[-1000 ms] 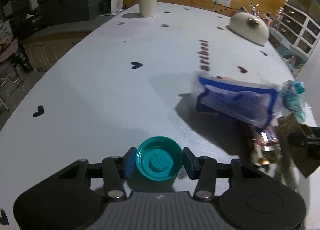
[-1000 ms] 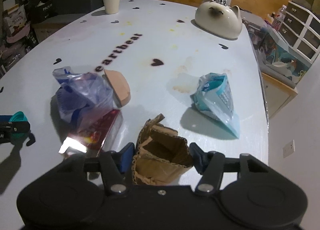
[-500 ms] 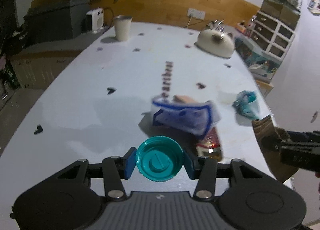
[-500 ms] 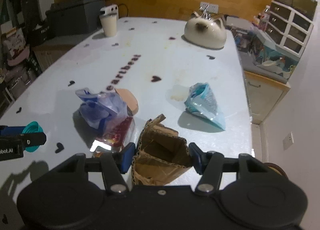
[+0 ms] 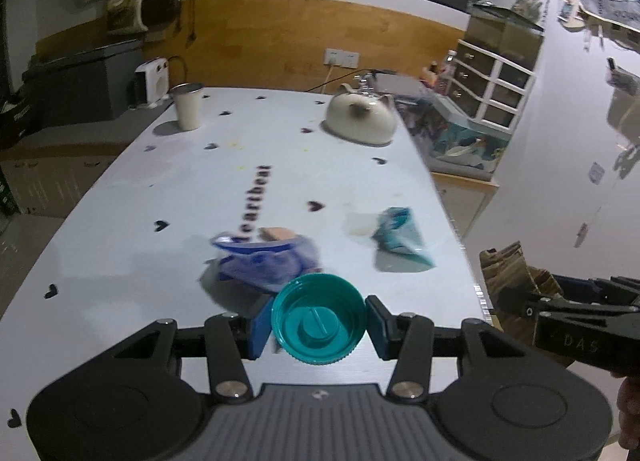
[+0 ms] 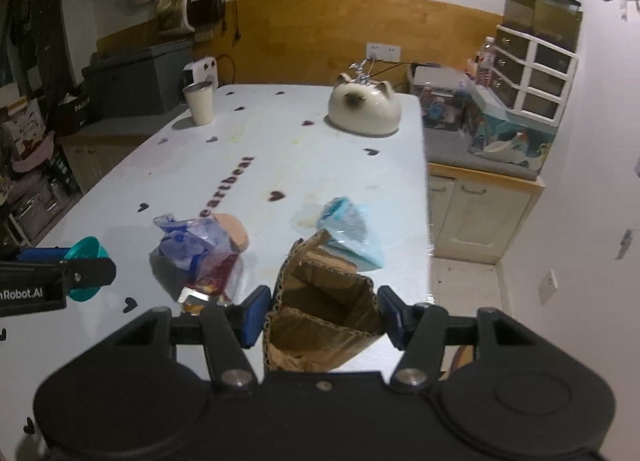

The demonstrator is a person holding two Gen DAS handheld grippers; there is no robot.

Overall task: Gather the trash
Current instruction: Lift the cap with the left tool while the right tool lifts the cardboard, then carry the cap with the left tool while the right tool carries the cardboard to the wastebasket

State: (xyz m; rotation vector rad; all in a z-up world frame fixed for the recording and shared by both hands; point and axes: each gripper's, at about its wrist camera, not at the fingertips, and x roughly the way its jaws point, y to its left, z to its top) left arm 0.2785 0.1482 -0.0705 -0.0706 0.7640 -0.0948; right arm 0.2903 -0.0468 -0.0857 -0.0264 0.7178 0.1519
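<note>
Two loads need steady carrying: left gripper [image 5: 319,328] pinching teal cap [image 5: 319,320], right gripper [image 6: 322,320] pinching torn cardboard [image 6: 320,321].

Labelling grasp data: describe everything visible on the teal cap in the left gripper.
The teal cap is a round plastic lid with a ribbed outer rim, its open inside facing the camera, showing a raised central plug. The left gripper clamps it by the rim, one blue pad on each side. It is lifted clear above the table, touching nothing else. From the right wrist view it shows edge-on, tilted.
</note>
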